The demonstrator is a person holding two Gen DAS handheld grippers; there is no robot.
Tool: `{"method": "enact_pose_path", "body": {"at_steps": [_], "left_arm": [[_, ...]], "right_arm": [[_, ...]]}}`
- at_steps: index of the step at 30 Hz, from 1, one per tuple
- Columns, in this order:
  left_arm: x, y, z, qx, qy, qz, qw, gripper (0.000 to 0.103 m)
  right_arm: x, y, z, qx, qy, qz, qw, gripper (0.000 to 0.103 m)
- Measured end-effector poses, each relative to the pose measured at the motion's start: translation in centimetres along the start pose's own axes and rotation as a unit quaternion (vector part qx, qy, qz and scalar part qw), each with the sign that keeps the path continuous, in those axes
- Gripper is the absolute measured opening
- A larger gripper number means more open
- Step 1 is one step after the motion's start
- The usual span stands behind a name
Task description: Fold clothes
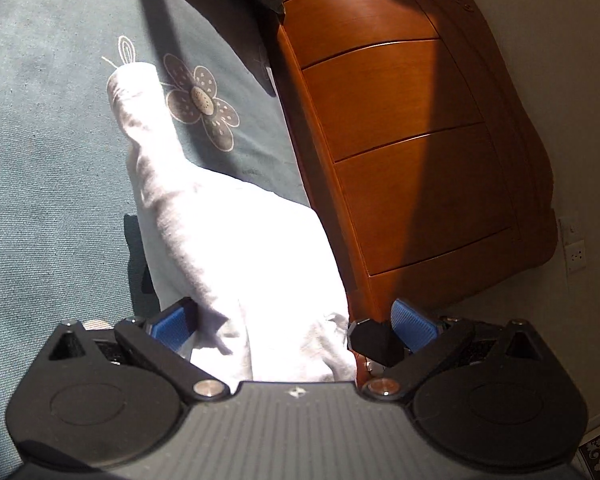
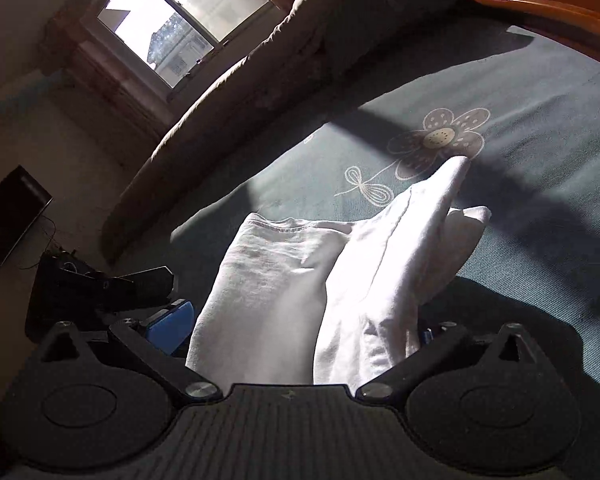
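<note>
A white garment lies bunched on the teal bed sheet, one narrow end reaching toward a printed flower. My left gripper is open, its blue pads wide apart with the cloth's near end between them. In the right wrist view the same white garment rises in folds between the fingers of my right gripper, which also stands open; its right pad is mostly hidden by cloth. The left gripper shows dark at the left of that view.
A wooden headboard runs close along the right of the garment. Dark pillows lie at the bed's far side below a window. A dark screen stands by the wall.
</note>
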State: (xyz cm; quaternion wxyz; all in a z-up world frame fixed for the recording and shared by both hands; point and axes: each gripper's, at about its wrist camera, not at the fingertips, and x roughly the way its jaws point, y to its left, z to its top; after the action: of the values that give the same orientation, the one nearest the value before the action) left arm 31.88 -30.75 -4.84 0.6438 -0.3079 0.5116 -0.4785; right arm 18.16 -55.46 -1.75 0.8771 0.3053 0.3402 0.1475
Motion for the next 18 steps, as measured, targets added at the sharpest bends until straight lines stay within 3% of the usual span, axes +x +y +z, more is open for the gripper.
{"method": "enact_pose_path", "body": {"at_steps": [12, 16, 18], "left_arm": [[11.3, -3.3, 1.8, 0.027, 0.042, -0.060, 0.9970, 0.101], [12.7, -2.6, 1.2, 0.022, 0.047, -0.055, 0.9972, 0.101], [12.2, -1.6, 0.5, 0.023, 0.061, -0.034, 0.9973, 0.101]], "right_arm": [[-5.4, -7.3, 5.2, -0.031, -0.045, -0.078, 0.995, 0.103], [-5.5, -8.9, 5.8, -0.048, -0.047, -0.093, 0.993, 0.103], [-5.3, -9.9, 5.7, -0.051, -0.045, -0.099, 0.993, 0.103]]}}
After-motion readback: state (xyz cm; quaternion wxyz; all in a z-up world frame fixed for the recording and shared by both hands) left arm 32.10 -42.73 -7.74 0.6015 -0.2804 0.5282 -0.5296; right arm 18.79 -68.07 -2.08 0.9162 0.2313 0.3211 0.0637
